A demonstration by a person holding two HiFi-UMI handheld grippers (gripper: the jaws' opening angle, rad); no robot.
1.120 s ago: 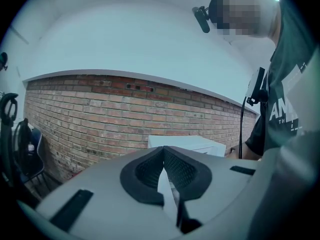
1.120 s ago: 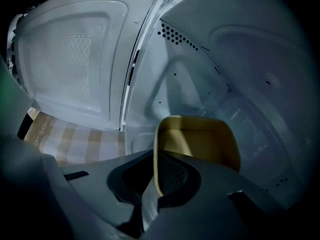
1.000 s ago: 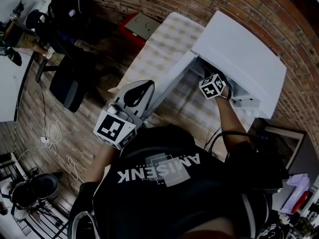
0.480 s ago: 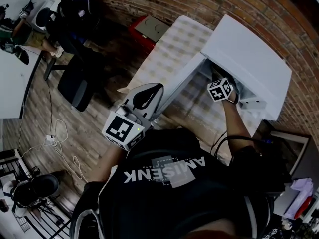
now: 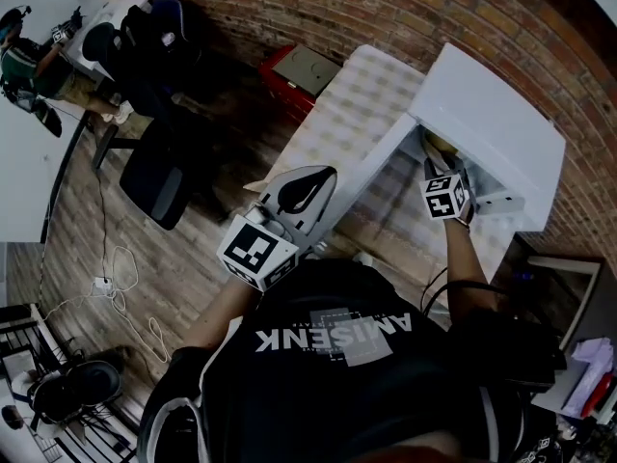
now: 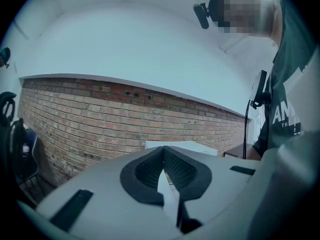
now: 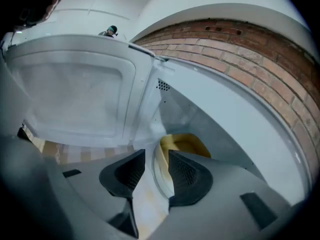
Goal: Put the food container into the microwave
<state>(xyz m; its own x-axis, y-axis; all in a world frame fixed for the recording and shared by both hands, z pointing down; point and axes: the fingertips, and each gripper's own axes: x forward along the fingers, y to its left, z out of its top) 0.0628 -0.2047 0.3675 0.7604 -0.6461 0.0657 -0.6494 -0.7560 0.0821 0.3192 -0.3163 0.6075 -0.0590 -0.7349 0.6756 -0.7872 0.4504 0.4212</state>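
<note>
R gripper fingers apart at microwave mouth, container inside.

A black short-sleeved T-shirt with white lettering across the front is worn. Pale grey moulded shells are noted on the left gripper and right gripper. Black ribbed pads are fitted. A cube of black-and-white square markers is carried on each.
</note>
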